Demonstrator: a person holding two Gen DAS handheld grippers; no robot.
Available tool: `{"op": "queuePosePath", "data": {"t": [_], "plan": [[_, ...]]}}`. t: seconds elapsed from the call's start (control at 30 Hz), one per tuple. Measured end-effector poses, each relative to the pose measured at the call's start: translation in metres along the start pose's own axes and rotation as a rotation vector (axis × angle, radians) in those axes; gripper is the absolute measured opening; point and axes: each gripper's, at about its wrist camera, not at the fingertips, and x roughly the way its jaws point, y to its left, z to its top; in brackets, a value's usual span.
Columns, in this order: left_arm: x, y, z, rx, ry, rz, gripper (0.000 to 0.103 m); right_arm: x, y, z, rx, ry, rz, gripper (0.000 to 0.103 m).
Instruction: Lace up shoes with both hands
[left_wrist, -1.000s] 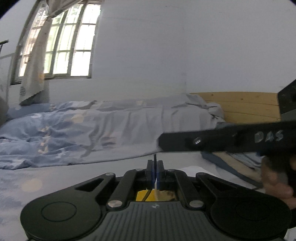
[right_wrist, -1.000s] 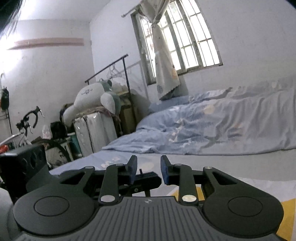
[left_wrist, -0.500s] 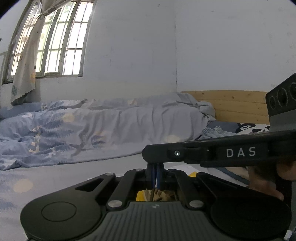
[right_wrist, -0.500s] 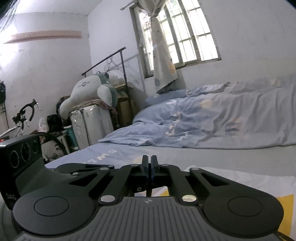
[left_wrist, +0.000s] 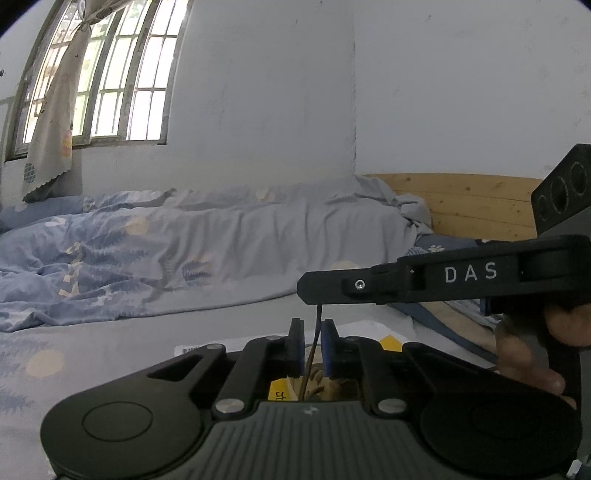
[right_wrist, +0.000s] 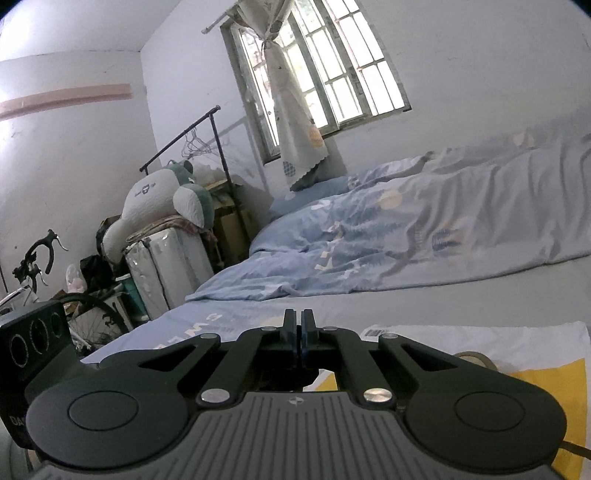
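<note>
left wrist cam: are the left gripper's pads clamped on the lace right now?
No: the left gripper stands slightly open, and the lace runs up through the gap to the shut right gripper.

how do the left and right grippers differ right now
The left gripper has just been opening: its jaws stand slightly apart, with the dark lace running loose between them. The right gripper is shut, and in the left wrist view the lace hangs from its tip. Both are black with blue pads.
</note>
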Motion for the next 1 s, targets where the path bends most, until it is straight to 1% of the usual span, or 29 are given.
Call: {"op": "queuePosePath", "data": {"t": [0.37,0.67,0.73,0.8,1.0], "plan": [[0.0002,0.0013,0.0001,-0.009,-0.010,-0.014,0.009,-0.0008,0.0035,-0.0008,-0.012,0.007,0.015,0.001],[0.0025,0.0013,0.0011,-0.022,-0.011,-0.010,0.009,-0.0030,0.0076,-0.0020,-0.034,0.001,0.002,0.001],[0.0021,0.0009,0.0013,-0.023,-0.016,-0.015,0.007,-0.0035,0.0079,-0.0024,-0.032,0.002,0.000,0.001],[0.0016,0.0005,0.0006,-0.026,-0.020,-0.017,0.002,-0.0043,0.0080,-0.0023,-0.032,0.001,0.000,0.001],[0.0026,-0.0013,0.0011,-0.022,-0.017,-0.021,0.000,-0.0053,0.0083,-0.0033,-0.027,-0.009,-0.003,0.002]]}}
